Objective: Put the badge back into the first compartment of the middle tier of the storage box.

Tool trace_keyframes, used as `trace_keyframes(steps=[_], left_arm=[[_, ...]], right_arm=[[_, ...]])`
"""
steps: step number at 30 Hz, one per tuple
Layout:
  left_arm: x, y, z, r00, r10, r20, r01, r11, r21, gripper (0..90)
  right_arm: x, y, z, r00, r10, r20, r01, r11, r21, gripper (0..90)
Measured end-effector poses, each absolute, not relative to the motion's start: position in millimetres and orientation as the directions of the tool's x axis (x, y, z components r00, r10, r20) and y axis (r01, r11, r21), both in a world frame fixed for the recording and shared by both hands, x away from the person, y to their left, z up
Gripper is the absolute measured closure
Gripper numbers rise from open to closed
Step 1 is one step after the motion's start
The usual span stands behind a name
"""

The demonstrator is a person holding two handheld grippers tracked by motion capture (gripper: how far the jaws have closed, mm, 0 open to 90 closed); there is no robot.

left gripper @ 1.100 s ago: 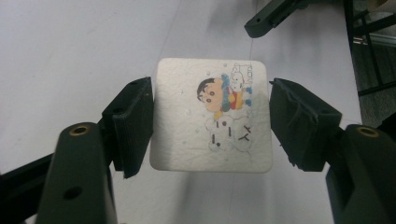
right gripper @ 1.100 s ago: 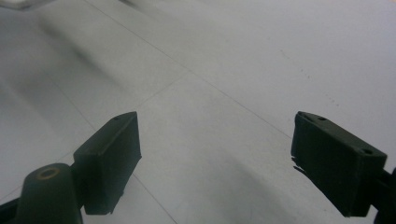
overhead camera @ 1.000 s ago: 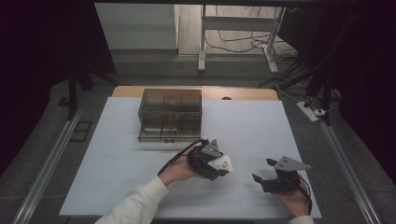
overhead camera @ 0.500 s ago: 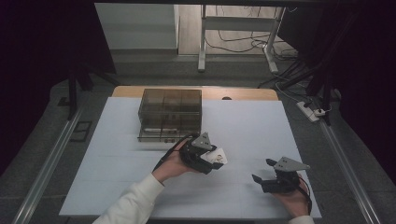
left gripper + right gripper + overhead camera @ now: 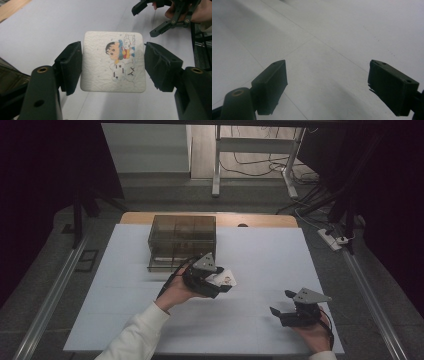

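my left gripper [image 5: 220,281] is raised off the table, jaws clamped tight, forearm in a white sleeve reaching forward from bottom-left. my right gripper [image 5: 281,303] sits low by the near right edge — jaws spread wide, nothing between them, hand [image 5: 314,332] cupped under the body.

Between the matt black plastic jaws of the left hand-held gripper [image 5: 112,67] sits a white coaster [image 5: 113,61], rough and pulpy like pressed paper, with a printed cartoon. Beyond it, the organiser box [image 5: 182,240] looks like smoky translucent plastic, slightly glossy. The bench [image 5: 260,255] has a smooth, matt white covering; bare wood edges its far side.
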State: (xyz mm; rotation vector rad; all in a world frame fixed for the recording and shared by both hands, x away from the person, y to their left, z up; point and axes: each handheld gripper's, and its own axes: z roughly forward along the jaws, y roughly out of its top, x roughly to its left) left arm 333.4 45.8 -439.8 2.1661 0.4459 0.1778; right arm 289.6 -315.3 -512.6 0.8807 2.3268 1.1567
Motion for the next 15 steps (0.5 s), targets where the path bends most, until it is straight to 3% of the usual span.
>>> trace_keyframes(steps=[15], left_arm=[[338.0,63.8,-431.5,0.911,0.412,-0.037,0.263,-0.509,0.82,32.8]], right_arm=[[289.6,-315.8,-512.2,-0.723,0.687,-0.07,0.362,0.463,0.809,15.8]])
